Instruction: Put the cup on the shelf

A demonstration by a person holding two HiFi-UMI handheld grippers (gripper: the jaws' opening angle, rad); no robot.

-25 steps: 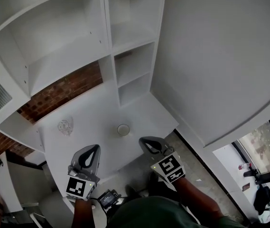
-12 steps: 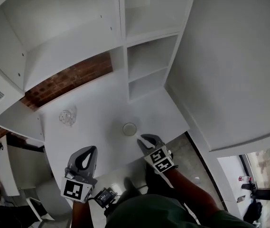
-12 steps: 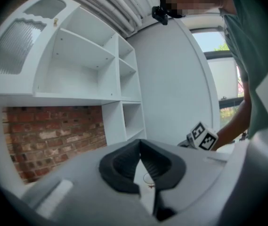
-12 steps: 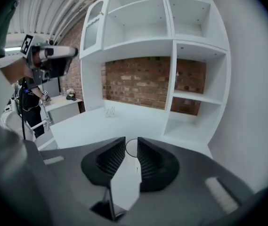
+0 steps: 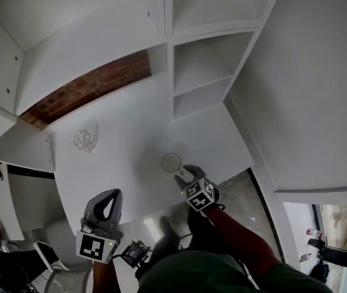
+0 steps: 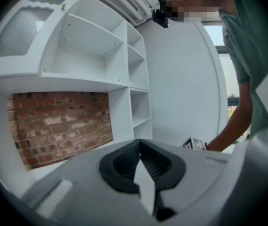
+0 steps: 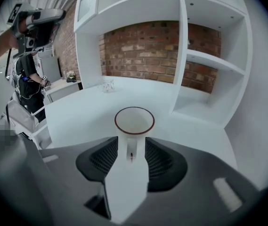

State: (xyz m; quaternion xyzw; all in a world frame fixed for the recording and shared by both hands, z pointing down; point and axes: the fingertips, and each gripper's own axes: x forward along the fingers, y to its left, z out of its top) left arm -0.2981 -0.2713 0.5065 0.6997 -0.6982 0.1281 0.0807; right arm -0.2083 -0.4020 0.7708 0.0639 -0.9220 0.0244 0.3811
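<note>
1. The cup (image 5: 171, 162) stands upright on the white bench (image 5: 124, 133), near its front edge and in front of the shelf (image 5: 203, 81).
2. The right gripper (image 5: 182, 174) is right at the cup. Its jaws are opening, and the handle sits between them unpressed.
3. The left gripper (image 5: 111, 195) is clenched and empty at the bench's front edge, well apart from the cup.

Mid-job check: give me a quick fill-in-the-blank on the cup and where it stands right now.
The cup has a dark ___ rim.
Inside, it is ___.
It stands upright on the table, not yet on the ___.
The wall behind the table is bare ___.
Missing words: red; empty; shelf; brick.
</note>
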